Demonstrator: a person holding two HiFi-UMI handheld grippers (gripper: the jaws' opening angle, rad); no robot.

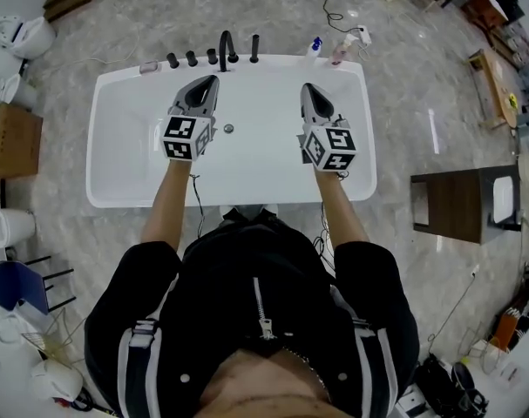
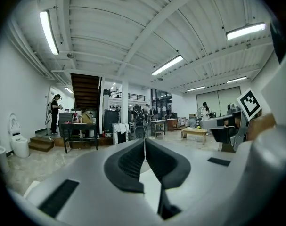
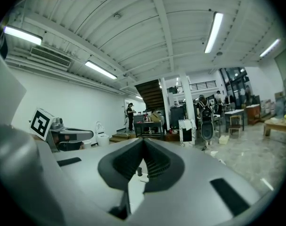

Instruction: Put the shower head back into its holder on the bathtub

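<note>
The white bathtub (image 1: 116,94) lies across the middle of the head view. Black fittings stand on its far rim: several knobs (image 1: 192,58), a curved spout (image 1: 225,46) and a slim upright piece (image 1: 254,49) that may be the shower head. My left gripper (image 1: 213,80) hangs over the tub's left half and my right gripper (image 1: 305,87) over its right half, both short of the fittings. Each is shut with nothing between the jaws. The left gripper (image 2: 144,140) and the right gripper (image 3: 143,140) point level across the room in their own views, so the tub is hidden there.
Two small bottles (image 1: 315,47) stand at the tub's far right corner. A cardboard box (image 1: 7,138) and toilets (image 1: 24,35) are to the left, a dark cabinet with a basin (image 1: 460,203) to the right. A person (image 2: 54,112) stands by a table (image 2: 79,128) far off.
</note>
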